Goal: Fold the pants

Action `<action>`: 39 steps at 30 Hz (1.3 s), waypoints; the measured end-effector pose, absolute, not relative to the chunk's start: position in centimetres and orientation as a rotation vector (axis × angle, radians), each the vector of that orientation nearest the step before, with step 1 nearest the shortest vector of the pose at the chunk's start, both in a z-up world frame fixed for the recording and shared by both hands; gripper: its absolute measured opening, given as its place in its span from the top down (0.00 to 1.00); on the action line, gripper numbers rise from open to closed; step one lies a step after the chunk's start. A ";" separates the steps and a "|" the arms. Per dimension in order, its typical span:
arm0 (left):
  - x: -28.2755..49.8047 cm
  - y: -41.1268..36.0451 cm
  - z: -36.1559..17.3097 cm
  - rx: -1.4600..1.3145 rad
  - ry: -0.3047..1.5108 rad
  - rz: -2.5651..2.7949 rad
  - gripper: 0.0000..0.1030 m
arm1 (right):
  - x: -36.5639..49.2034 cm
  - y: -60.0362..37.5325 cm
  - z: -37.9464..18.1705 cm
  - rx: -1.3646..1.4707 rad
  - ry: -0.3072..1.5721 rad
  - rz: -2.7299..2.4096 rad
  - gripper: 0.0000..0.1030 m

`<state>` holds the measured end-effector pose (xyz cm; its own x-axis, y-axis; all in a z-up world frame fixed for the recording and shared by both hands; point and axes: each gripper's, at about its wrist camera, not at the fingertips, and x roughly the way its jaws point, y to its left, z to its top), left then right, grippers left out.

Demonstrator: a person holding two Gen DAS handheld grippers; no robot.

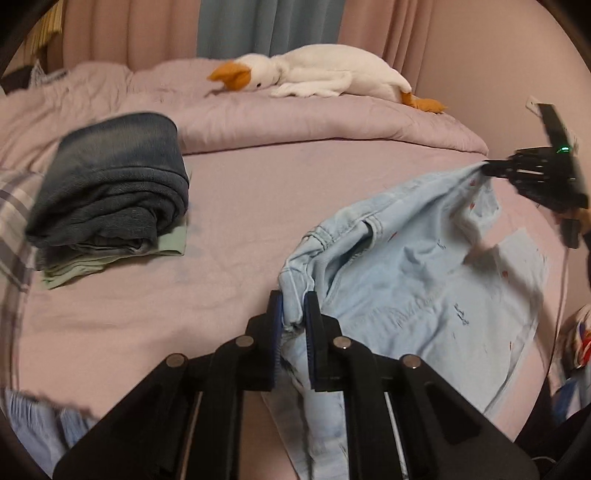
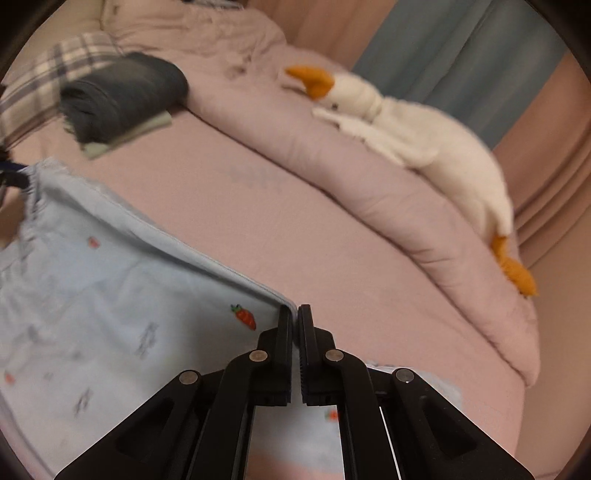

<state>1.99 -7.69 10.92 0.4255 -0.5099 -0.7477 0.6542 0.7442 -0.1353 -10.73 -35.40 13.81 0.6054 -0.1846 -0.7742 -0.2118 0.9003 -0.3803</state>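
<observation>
Pink bed sheet [image 1: 240, 206] spread wide, a rolled pink duvet [image 1: 314, 122] running across its far side, and a white plush goose [image 1: 325, 74] with orange beak and feet sprawled on top; off to the left, dark folded jeans [image 1: 110, 184] stacked on a folded green garment [image 1: 170, 240], beside a plaid pillow [image 2: 55, 70], pink and blue curtains [image 1: 266, 26] behind

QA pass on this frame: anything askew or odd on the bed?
Nothing damaged or spilled. The light blue pants hang bunched between the left gripper and right gripper, not flat. The folded dark jeans sit skewed on a green garment.
</observation>
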 end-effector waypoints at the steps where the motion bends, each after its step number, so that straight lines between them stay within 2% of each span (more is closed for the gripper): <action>1: 1.0 -7.4 11.3 0.197 0.846 -0.732 0.90 | -11.3 -35.2 14.1 -0.469 0.918 0.017 0.97; 8: -6.3 -5.0 12.5 0.274 0.718 -0.718 0.90 | -19.6 -35.6 15.5 -0.461 0.875 0.033 0.97; 13: -11.1 -4.2 11.3 0.395 0.658 -0.708 0.90 | -25.2 -34.9 14.8 -0.442 0.890 0.058 0.97; 18: -14.2 -3.8 7.6 0.529 0.682 -0.693 0.90 | -29.6 -33.1 10.6 -0.495 0.970 0.125 0.97; 24: -15.4 -4.6 4.0 0.663 0.732 -0.694 0.89 | -30.5 -32.1 6.0 -0.494 1.057 0.148 0.97; 28: -14.9 -4.2 4.3 0.631 0.746 -0.643 0.84 | -29.8 -32.6 4.6 -0.450 1.089 0.139 0.97; 32: -15.2 -3.3 7.4 0.452 0.725 -0.663 0.76 | -29.6 -33.2 4.5 -0.375 1.120 0.145 0.86; 34: -15.7 -3.6 8.9 0.352 0.693 -0.703 0.62 | -29.7 -33.8 6.2 -0.273 1.079 0.181 0.75; 35: -15.8 -4.5 9.5 0.295 0.682 -0.740 0.60 | -30.0 -34.2 7.0 -0.202 1.043 0.204 0.69; 36: -15.7 -5.3 9.9 0.264 0.680 -0.765 0.59 | -29.9 -34.8 7.7 -0.113 1.007 0.229 0.56; 37: -15.6 -6.4 10.0 0.234 0.682 -0.790 0.59 | -29.8 -35.2 7.8 -0.062 0.991 0.236 0.51; 39: -15.5 -9.1 9.8 0.185 0.692 -0.830 0.59 | -29.0 -35.5 6.6 -0.009 1.006 0.205 0.51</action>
